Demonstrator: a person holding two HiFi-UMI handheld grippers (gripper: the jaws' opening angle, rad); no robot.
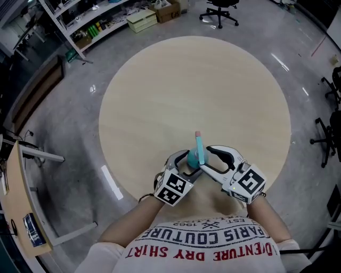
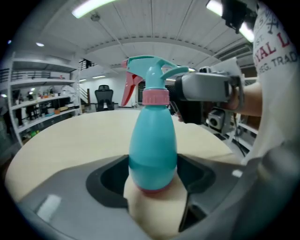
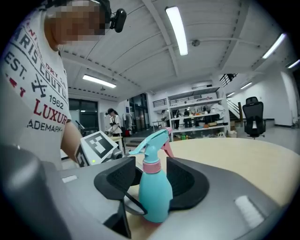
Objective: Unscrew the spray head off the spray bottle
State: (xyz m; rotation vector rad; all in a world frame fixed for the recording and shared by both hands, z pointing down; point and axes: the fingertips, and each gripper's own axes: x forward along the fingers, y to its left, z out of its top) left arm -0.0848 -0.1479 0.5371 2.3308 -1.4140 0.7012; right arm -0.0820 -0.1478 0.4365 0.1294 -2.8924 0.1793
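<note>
A teal spray bottle [image 1: 194, 158] stands upright near the front edge of the round table [image 1: 202, 90]. Its teal spray head [image 2: 152, 70] has a pink trigger and sits on a pink collar [image 2: 155, 97]. My left gripper [image 2: 152, 168] is shut on the bottle's lower body, one pad on each side. In the head view the left gripper [image 1: 186, 164] is at the bottle's left. My right gripper [image 3: 151, 171] has its jaws either side of the collar [image 3: 151, 165], with a gap on both sides, so it is open. It comes in from the right [image 1: 210, 160].
A person's printed white shirt fills the near edge of the head view. On the grey floor beyond the table are an office chair [image 1: 221, 10], shelving [image 1: 90, 21] and boxes [image 1: 141, 20]. A desk [image 1: 21, 213] stands at the left.
</note>
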